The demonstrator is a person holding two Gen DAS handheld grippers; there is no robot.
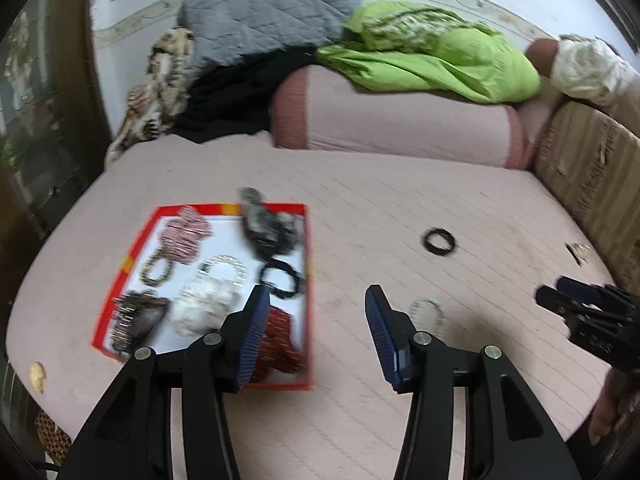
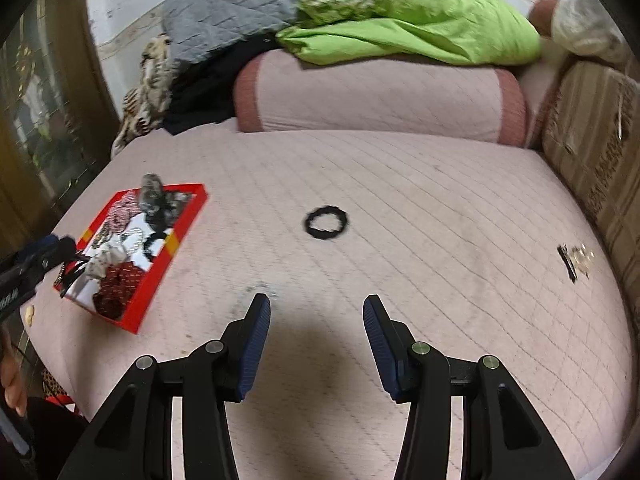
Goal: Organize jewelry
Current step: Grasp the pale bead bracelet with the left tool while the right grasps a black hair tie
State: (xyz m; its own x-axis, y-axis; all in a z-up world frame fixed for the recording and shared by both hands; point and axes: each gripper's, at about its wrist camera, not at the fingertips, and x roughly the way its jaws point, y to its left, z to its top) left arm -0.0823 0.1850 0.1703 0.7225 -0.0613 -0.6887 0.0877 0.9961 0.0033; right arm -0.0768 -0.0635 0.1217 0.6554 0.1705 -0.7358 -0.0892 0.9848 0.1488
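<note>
Left tool [image 1: 316, 304]: jaws apart, nothing between pads, above bed [image 1: 400, 208] near right edge of red tray [image 1: 308, 280]. Right tool [image 2: 316, 312]: jaws apart, empty, over bare pink quilted cover. Clear beaded bracelet [image 1: 430, 314] just right of left tool, on bed. Black ring-shaped band [image 2: 326, 222] farther out, mid-bed. Small gold-and-black piece [image 2: 576, 260] far right, near cardboard box [image 2: 600, 160]. Tray at left holds bracelets, scrunchies, clips, crowded together. Pink bolster [image 1: 400, 120] and green cloth [image 1: 440, 56] at far side.
</note>
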